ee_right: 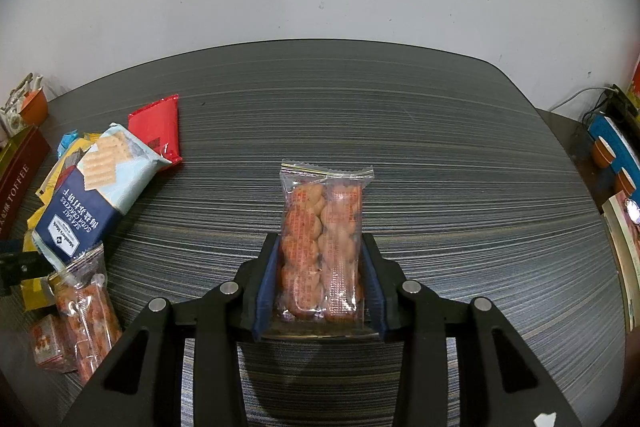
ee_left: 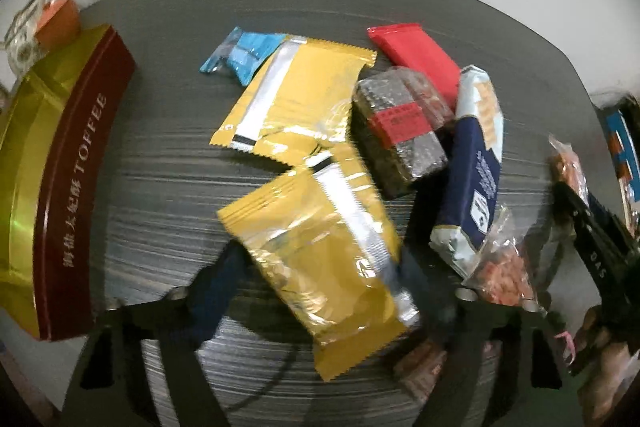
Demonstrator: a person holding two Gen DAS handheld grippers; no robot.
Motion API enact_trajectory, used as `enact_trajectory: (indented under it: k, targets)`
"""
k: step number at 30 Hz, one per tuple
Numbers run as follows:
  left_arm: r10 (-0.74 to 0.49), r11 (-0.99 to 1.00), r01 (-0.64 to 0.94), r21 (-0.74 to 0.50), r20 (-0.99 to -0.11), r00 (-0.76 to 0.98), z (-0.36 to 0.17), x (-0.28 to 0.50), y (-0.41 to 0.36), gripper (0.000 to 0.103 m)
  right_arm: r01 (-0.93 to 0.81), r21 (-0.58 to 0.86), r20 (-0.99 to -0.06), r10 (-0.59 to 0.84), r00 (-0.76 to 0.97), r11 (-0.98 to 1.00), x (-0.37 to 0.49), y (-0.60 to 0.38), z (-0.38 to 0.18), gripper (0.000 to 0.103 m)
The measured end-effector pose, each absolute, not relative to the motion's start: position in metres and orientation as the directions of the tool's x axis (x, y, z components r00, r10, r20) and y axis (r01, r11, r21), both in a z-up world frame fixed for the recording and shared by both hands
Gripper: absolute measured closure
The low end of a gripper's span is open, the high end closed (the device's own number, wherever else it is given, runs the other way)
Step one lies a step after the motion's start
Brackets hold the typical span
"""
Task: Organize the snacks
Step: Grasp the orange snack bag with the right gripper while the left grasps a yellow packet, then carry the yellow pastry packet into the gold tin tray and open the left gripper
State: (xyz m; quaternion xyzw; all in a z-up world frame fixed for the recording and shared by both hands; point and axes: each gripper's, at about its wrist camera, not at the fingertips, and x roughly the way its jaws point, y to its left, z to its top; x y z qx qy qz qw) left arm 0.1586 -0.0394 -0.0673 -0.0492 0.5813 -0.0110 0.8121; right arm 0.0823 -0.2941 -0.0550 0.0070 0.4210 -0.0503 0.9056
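My left gripper (ee_left: 320,279) is shut on a yellow foil snack packet (ee_left: 320,259) and holds it above the striped table (ee_left: 160,207). Behind it lie a second yellow packet (ee_left: 296,99), a blue packet (ee_left: 240,55), a red packet (ee_left: 416,59), a dark seaweed-like block (ee_left: 400,127) and a navy soda cracker pack (ee_left: 476,167). My right gripper (ee_right: 320,279) is shut on a clear packet of orange twisted snacks (ee_right: 322,239), held over the bare middle of the table (ee_right: 440,167). The snack pile (ee_right: 96,179) lies at the right wrist view's left.
A red and gold toffee box (ee_left: 60,167) stands at the table's left edge. Another clear orange snack packet (ee_right: 86,303) and a small box (ee_right: 46,343) lie near the pile. A blue box (ee_right: 612,147) and cables sit off the table's right side.
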Motion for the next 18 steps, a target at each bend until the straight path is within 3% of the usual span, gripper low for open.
enact_trajectory:
  k: [3,18]
  targets:
    - [-0.092,0.994,-0.022,-0.104,-0.942,0.322,-0.064,0.16,-0.04,0.043,0.097,-0.03,-0.763,-0.086,0.641,0.995,0.082,-0.294,-0.055,0.065]
    - [-0.096,0.995,0.036,-0.089,-0.938,0.334,-0.065,0.115,-0.015,0.048,0.097,-0.035,-0.764,-0.089,0.639,0.995,0.082,-0.293,-0.054,0.065]
